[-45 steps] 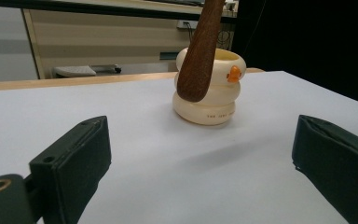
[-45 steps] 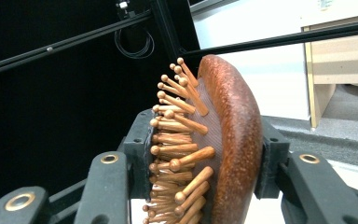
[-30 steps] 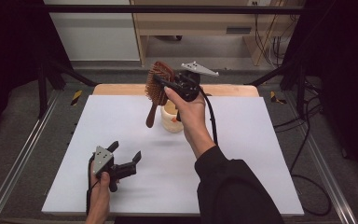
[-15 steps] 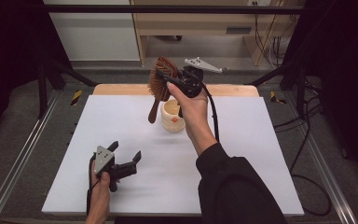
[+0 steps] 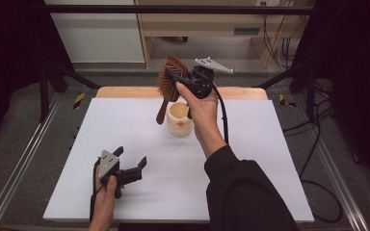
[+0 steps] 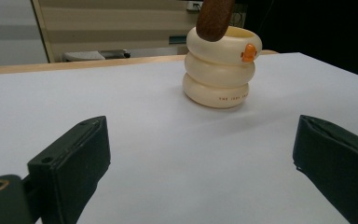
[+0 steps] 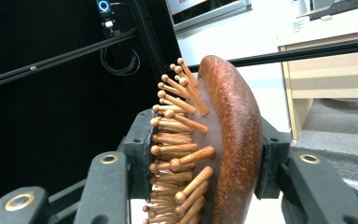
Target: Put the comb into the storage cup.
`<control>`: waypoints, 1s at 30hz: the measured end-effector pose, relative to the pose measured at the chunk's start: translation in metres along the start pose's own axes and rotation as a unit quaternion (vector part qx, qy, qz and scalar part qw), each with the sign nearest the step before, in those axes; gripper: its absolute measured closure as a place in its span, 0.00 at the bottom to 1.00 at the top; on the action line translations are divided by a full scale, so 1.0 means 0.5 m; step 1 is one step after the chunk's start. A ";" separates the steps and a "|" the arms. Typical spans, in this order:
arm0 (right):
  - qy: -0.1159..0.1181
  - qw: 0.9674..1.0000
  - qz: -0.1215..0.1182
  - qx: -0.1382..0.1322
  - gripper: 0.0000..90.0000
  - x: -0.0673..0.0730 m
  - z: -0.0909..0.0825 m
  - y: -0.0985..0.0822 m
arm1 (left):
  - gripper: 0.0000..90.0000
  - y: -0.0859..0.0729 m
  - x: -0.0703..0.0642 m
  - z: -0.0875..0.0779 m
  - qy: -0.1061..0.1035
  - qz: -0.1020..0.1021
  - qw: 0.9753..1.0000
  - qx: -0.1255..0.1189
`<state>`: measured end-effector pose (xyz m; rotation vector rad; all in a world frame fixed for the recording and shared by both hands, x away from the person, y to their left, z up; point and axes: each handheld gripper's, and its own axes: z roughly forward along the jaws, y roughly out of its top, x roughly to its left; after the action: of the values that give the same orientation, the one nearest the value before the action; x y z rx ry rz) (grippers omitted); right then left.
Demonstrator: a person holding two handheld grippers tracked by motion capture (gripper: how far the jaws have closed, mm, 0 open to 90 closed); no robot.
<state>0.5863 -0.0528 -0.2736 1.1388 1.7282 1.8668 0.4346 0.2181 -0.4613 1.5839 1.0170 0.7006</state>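
Note:
A brown wooden hairbrush [image 5: 170,77] with peg bristles hangs in the air over the back of the table, handle pointing down. My right gripper [image 5: 174,76] is shut on its head, one jaw on the bristle side and one on the smooth back [image 7: 233,140]. Just below stands a cream ringed cup [image 5: 179,120] with a small orange mark. The brush handle's tip [image 6: 213,18] hovers at the cup's [image 6: 220,70] rim on its left. My left gripper [image 5: 131,157] rests on the white table top at the front left, open with nothing between its jaws [image 6: 200,158].
The white table top [image 5: 270,144] has a wooden strip [image 5: 125,92] along its back edge. Metal rails [image 5: 24,163] run down both sides. The right gripper's black cable [image 5: 224,115] trails along the forearm. A wooden desk [image 5: 197,24] stands beyond the table.
The right hand has lifted the hairbrush a little up and to the right, so the cup shows more. The left gripper has stayed where it was.

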 end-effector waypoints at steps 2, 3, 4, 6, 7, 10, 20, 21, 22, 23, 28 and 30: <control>0.000 1.000 -0.001 0.000 0.57 0.000 0.000 -0.001 | 0.05 -0.002 -0.001 0.002 -0.002 0.001 1.000 0.006; 0.000 1.000 -0.001 0.000 0.57 0.000 -0.001 -0.001 | 0.05 -0.002 -0.001 0.003 -0.003 0.002 1.000 0.008; 0.000 1.000 -0.001 -0.001 0.57 0.000 -0.001 0.000 | 0.05 -0.002 -0.002 0.003 -0.001 0.004 1.000 0.008; 0.000 1.000 0.000 -0.004 0.57 0.000 -0.002 0.001 | 0.05 -0.002 -0.003 0.002 -0.001 0.006 1.000 0.008; 0.001 1.000 0.001 -0.004 0.57 -0.001 -0.003 0.002 | 0.04 -0.002 -0.004 0.003 -0.002 0.008 1.000 0.008; -0.001 1.000 0.000 -0.007 0.57 -0.001 -0.006 0.003 | 0.04 -0.003 -0.004 0.004 -0.003 0.009 1.000 0.011; -0.007 1.000 0.008 -0.021 0.57 -0.009 -0.015 0.013 | 0.04 -0.004 -0.007 0.006 -0.007 0.014 1.000 0.013; -0.008 1.000 0.009 -0.022 0.57 -0.010 -0.016 0.013 | 0.04 -0.004 -0.007 0.007 -0.008 0.015 1.000 0.014; -0.010 1.000 0.010 -0.023 0.57 -0.011 -0.017 0.014 | 0.04 -0.004 -0.007 0.006 -0.006 0.016 1.000 0.015; -0.011 1.000 0.009 -0.024 0.57 -0.012 -0.018 0.015 | 0.04 -0.004 -0.008 0.006 -0.006 0.016 1.000 0.015; -0.012 1.000 0.009 -0.027 0.57 -0.017 -0.022 0.017 | 0.04 -0.004 -0.009 0.007 -0.008 0.018 1.000 0.015; -0.014 0.999 0.009 -0.029 0.57 -0.018 -0.023 0.018 | 0.04 -0.004 -0.009 0.007 -0.008 0.019 1.000 0.015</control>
<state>0.5857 -0.0686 -0.2671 1.1550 1.6449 1.8896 0.4350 0.2125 -0.4638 1.6367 0.9922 0.6997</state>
